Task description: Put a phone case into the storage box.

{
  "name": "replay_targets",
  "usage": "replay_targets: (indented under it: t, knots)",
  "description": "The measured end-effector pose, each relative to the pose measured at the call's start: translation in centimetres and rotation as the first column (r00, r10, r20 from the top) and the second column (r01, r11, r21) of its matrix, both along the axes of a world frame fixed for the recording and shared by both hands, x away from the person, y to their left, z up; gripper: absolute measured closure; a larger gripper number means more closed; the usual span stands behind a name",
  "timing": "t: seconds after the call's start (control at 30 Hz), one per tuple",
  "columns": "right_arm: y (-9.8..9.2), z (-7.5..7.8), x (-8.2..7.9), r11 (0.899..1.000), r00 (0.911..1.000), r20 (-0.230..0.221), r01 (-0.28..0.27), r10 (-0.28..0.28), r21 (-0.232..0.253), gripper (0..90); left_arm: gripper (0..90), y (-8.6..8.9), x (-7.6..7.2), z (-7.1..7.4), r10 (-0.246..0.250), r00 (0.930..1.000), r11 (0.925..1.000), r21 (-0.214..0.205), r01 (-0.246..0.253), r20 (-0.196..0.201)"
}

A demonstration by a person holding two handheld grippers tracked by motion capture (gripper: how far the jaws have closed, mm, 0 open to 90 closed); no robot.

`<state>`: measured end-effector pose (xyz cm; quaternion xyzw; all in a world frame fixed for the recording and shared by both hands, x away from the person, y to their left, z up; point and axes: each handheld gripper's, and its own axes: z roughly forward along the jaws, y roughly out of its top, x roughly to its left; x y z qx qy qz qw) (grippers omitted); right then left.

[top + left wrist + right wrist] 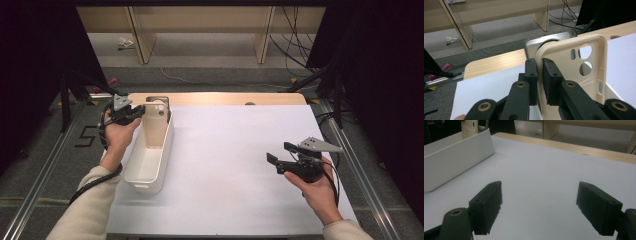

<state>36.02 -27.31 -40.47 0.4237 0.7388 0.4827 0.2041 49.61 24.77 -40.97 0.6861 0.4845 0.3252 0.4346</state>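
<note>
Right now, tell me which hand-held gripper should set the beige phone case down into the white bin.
Left: the left hand-held gripper already clamps the beige plastic phone case above the white rectangular bin; the right hand-held gripper is open, far across the table.

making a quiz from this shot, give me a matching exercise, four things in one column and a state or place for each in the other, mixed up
Things:
1. left gripper
2. right gripper
3. cream phone case
4. white bin

States or places:
A. jaws wide apart over bare white table
B. sits at the table's left edge
C. held upright by its rim
D. jaws closed on a thin edge

Pairs: 1-D, 2-A, 3-C, 4-B
</note>
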Motion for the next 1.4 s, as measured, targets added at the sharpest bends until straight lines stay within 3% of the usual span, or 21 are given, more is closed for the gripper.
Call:
replay_targets:
  t: [0.43, 0.7, 1.0, 1.1, 1.27, 1.4]
  knots:
    - [0.0, 0.0, 0.0, 1.0, 1.0, -0.001, 0.0, 0.0, 0.0, 21.6, 79.5, -0.3, 0.4, -0.3, 0.003, 1.0, 0.9998, 0.022, -0.003, 0.003]
    - [0.0, -0.1, 0.0, 1.0, 1.0, -0.003, 0.002, -0.002, 0.0, 21.6, 74.8, -0.4, -0.1, 0.1, -0.006, 0.9997, 0.9999, 0.016, 0.005, 0.022]
    - [0.0, 0.0, 0.0, 1.0, 1.0, -0.003, 0.003, -0.003, 0.0, 21.6, 58.2, -0.6, -1.6, 1.3, -0.013, 0.9996, 0.9999, 0.001, 0.013, 0.024]
    - [0.0, -0.1, 0.0, 1.0, 1.0, -0.003, 0.001, -0.001, 0.001, 21.6, 52.7, -0.6, -2.1, 1.7, -0.034, 0.9994, 0.999, -0.029, 0.034, 0.002]
    - [-0.1, -0.1, 0.1, 1.0, 1.0, -0.005, -0.001, 0.001, 0.004, 21.6, 41.4, -0.7, -3.2, 2.4, -0.08, 0.9968, 0.996, -0.039, 0.08, 0.001]
    - [-0.1, -0.1, 0.1, 1.0, 1.0, -0.006, -0.003, 0.003, 0.004, 21.5, 38.2, -0.7, -4.2, 2.7, -0.107, 0.9939, 0.9936, -0.034, 0.108, 0.026]
